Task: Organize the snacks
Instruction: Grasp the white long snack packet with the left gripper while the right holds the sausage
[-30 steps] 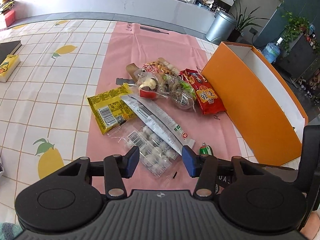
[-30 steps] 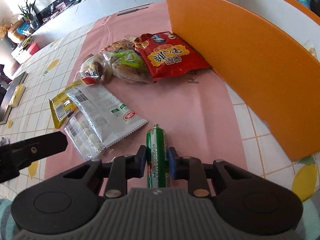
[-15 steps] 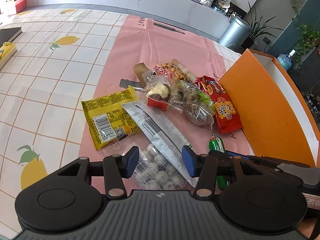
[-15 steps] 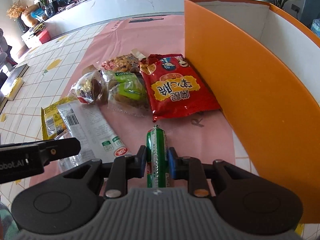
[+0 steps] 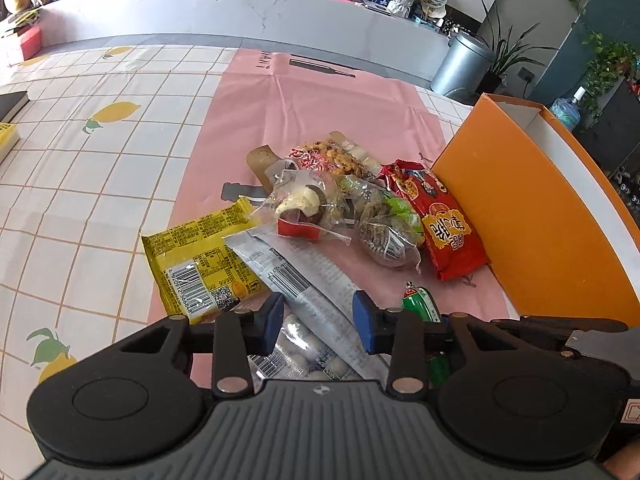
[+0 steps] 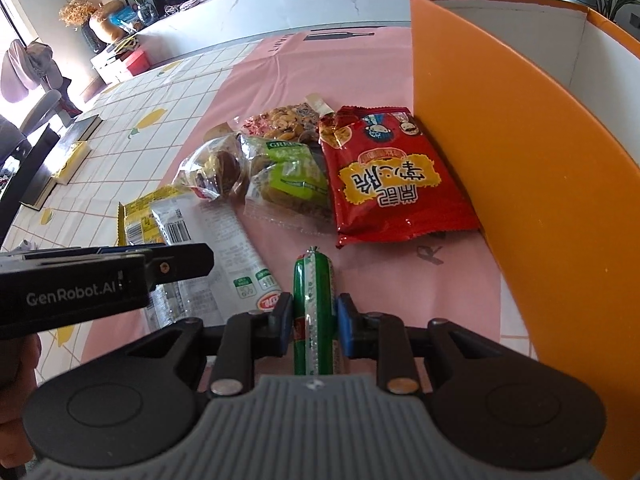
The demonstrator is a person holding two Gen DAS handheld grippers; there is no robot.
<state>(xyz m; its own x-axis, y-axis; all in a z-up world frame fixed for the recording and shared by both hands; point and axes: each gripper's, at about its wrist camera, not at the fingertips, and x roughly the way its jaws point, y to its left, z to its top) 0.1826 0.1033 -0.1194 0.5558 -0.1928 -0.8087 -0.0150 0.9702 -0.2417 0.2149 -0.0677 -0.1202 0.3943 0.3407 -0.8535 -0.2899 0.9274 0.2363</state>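
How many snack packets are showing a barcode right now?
4: yellow packet, grey-white packet overlapping it, clear packet of white balls underneath, green cake packet. Others may hide theirs.

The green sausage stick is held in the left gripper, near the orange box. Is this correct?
Not quite: the right gripper holds the green sausage stick, near the orange box, as the right wrist view shows.

One orange box (image 5: 532, 216), one green sausage (image 6: 314, 300), one red packet (image 6: 384, 184), one yellow packet (image 5: 196, 260), one silver packet (image 5: 304, 280), four clear bags of snacks.
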